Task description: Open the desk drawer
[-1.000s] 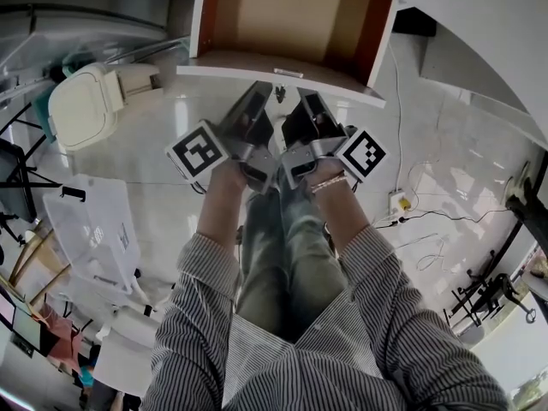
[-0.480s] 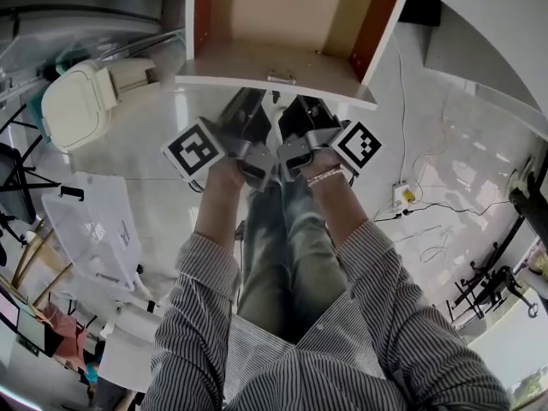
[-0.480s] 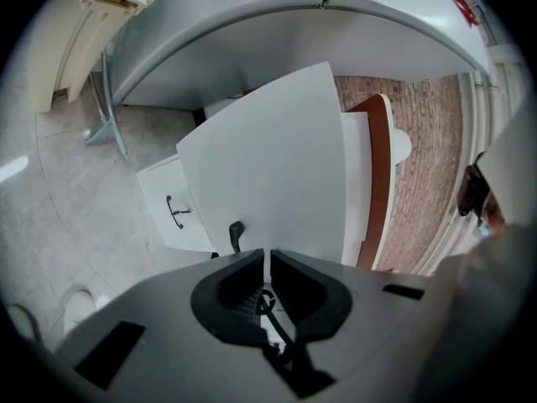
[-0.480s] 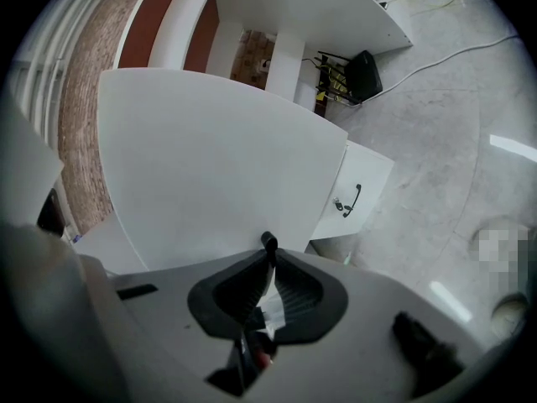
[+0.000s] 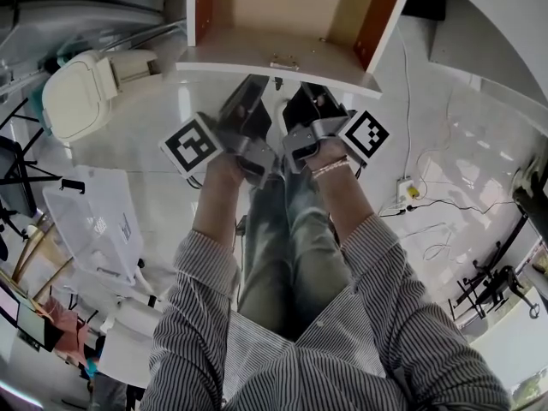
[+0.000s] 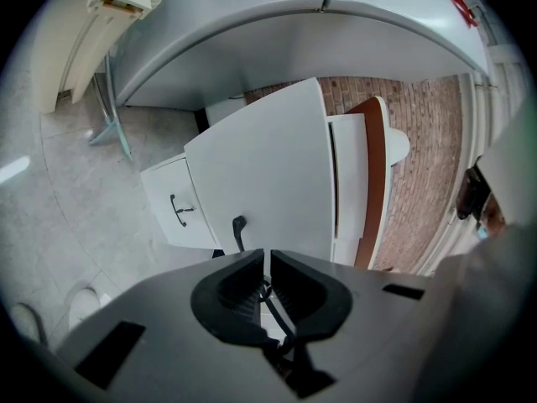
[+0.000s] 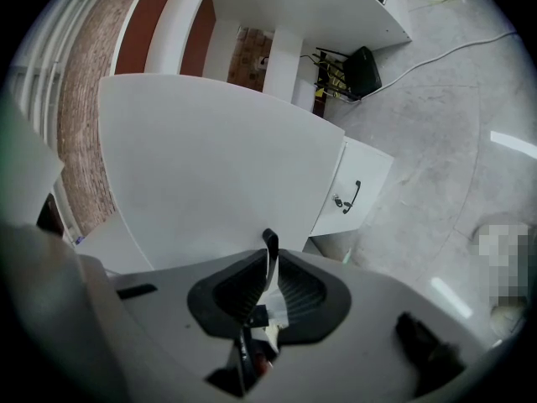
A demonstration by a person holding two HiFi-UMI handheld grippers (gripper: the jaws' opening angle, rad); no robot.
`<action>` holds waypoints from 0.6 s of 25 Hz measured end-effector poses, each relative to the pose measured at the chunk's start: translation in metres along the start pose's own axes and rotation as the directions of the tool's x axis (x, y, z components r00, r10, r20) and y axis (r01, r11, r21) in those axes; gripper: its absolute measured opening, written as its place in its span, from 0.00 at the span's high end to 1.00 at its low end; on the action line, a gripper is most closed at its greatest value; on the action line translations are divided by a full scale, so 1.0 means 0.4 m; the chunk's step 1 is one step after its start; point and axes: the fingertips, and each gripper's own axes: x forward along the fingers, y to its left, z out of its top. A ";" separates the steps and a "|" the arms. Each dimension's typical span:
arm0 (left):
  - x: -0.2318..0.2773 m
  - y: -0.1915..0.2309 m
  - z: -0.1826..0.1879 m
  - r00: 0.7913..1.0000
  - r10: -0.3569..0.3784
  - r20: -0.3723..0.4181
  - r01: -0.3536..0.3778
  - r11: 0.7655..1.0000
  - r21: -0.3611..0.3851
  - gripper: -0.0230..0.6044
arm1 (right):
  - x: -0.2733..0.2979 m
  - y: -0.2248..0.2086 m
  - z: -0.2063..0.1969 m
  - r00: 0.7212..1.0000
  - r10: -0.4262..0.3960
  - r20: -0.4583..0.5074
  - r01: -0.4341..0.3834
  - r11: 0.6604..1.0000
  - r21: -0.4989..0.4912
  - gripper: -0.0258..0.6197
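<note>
Shifted since a second ago: desk drawer (image 5: 257, 56) front edge sits nearer the top of my head view, drawer pulled out, interior showing | left claw (image 6: 264, 263) pressed together just beside the handle | I read right claw (image 7: 270, 269) pinching drawer handle (image 7: 268, 240)

Drawer (image 5: 223, 58) at upper centre: white front, reddish-brown walls, tan bottom. Shirt (image 5: 342, 349) at the bottom: grey-and-white stripes. Marker cubes (image 5: 193, 144): black-and-white squares.

White bin (image 5: 79, 95), clear crate (image 5: 92, 223) — power strip (image 5: 410, 191)
</note>
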 end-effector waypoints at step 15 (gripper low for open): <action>-0.132 -0.078 -0.033 1.000 -0.007 -0.019 0.008 0.996 0.084 0.94 | -0.117 0.106 -0.107 0.994 0.093 -0.049 -0.096 0.994 -0.055 0.90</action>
